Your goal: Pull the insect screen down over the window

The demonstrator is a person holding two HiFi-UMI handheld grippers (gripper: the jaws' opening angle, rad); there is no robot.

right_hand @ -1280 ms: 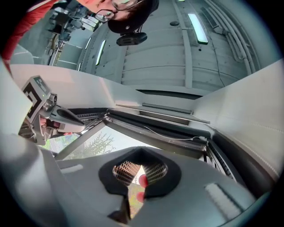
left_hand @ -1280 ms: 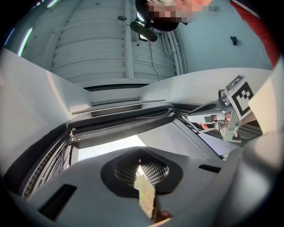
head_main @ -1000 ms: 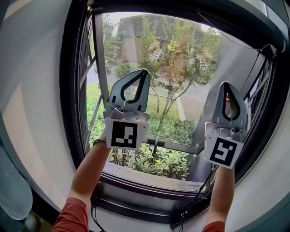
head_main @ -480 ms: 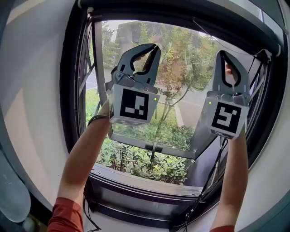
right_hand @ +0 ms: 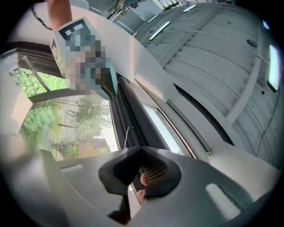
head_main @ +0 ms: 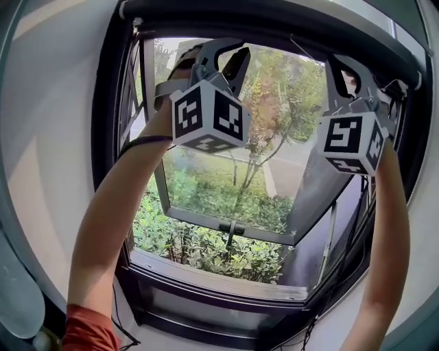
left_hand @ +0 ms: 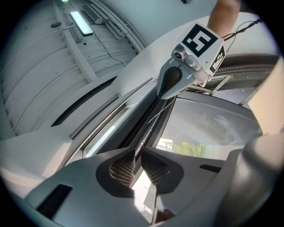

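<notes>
high at the top bar [head_main: 274,22], likely to grab there, your left hand-held gripper [left_hand: 136,150] is just easing open, empty; right hand-held gripper [right_hand: 142,148] closed.

A room in an office-like or institutional building is suggested. A plain ribbed ceiling [left_hand: 40,75] with a long strip light [left_hand: 81,23] is seen above pale walls [head_main: 48,137]. Through a dark-framed window [head_main: 103,137], shrubs [head_main: 206,247], trees [head_main: 274,103] and a road [head_main: 291,154] are seen.

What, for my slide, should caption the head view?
Left gripper and right gripper held up at the dark rail atop the window.
</notes>
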